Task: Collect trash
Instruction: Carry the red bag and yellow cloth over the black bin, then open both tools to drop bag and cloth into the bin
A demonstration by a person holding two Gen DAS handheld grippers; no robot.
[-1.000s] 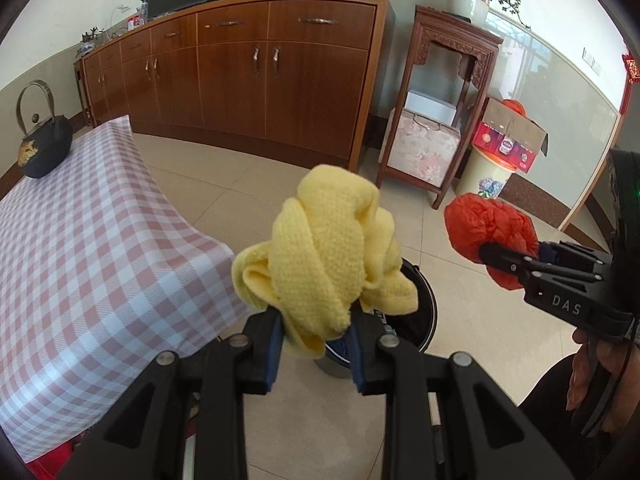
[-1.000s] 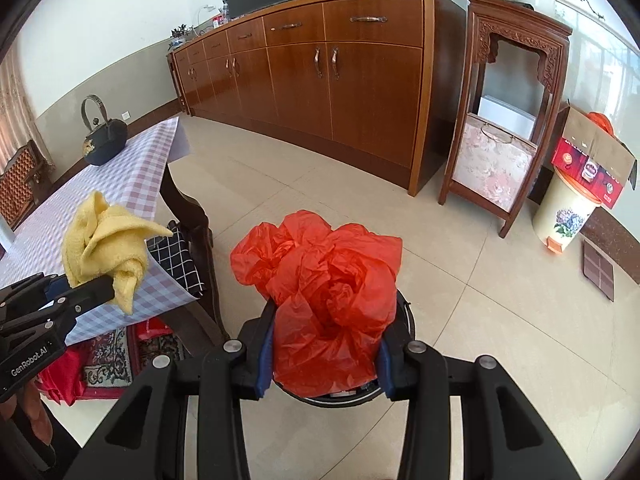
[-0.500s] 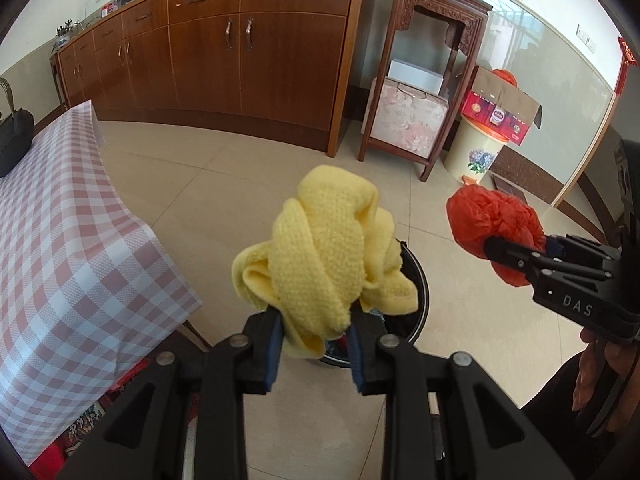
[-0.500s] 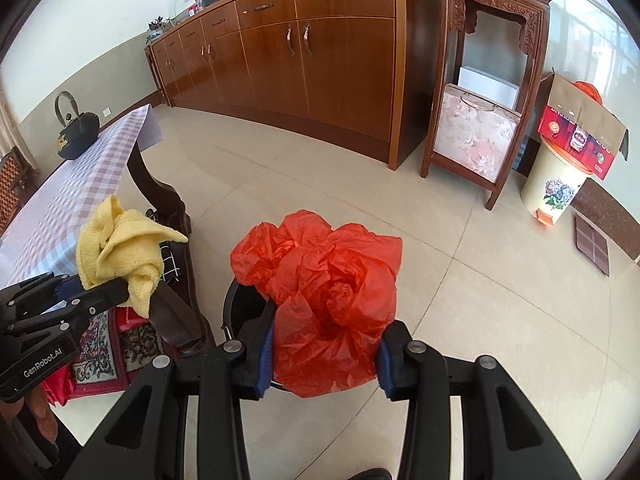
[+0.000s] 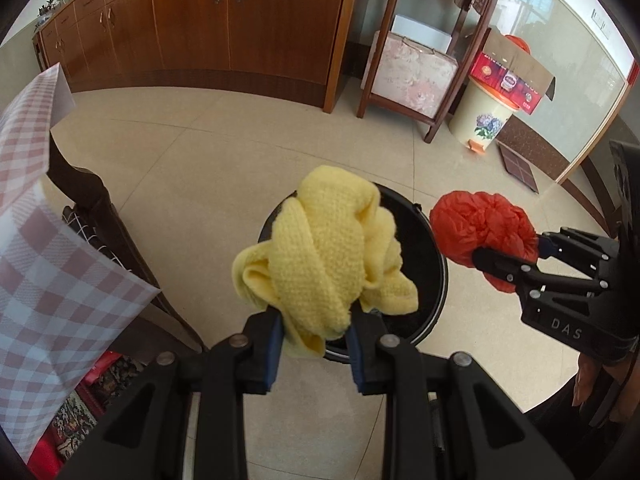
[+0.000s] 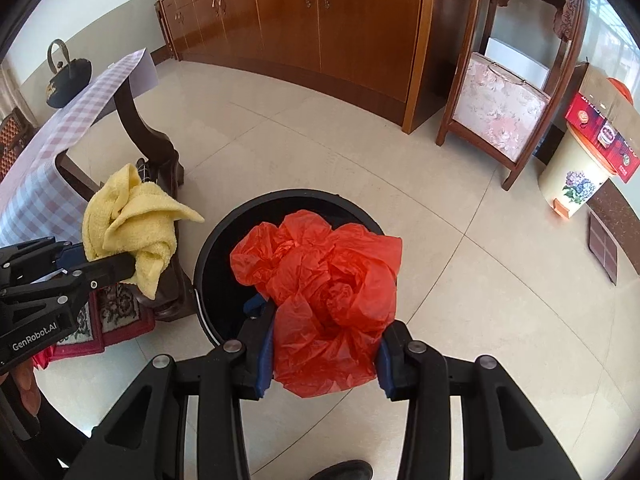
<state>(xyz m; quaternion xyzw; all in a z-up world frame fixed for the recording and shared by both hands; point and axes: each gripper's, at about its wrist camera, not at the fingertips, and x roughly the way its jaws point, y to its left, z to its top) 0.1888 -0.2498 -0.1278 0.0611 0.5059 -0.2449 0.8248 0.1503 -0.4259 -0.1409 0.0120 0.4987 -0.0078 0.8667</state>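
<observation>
My left gripper (image 5: 314, 336) is shut on a crumpled yellow cloth (image 5: 328, 252) and holds it above a round black trash bin (image 5: 428, 264) on the floor. My right gripper (image 6: 324, 360) is shut on a crumpled red plastic bag (image 6: 328, 288), held over the same bin (image 6: 224, 236). In the left wrist view the red bag (image 5: 484, 228) sits at the right with the right gripper (image 5: 508, 260) behind it. In the right wrist view the yellow cloth (image 6: 132, 224) and the left gripper (image 6: 96, 264) are at the left.
A table with a checked cloth (image 5: 36, 248) and dark wooden legs (image 6: 156, 152) stands to the left. A long wooden cabinet (image 5: 224, 20) lines the back wall. A wooden stand (image 6: 516, 80) and a floral pedal bin (image 6: 576, 176) are at the right. A kettle (image 6: 66, 76) sits on the table.
Both grippers have moved forward and tilted down over the black bin, which now lies right under the cloth and the bag. The table has slid off to the left.
</observation>
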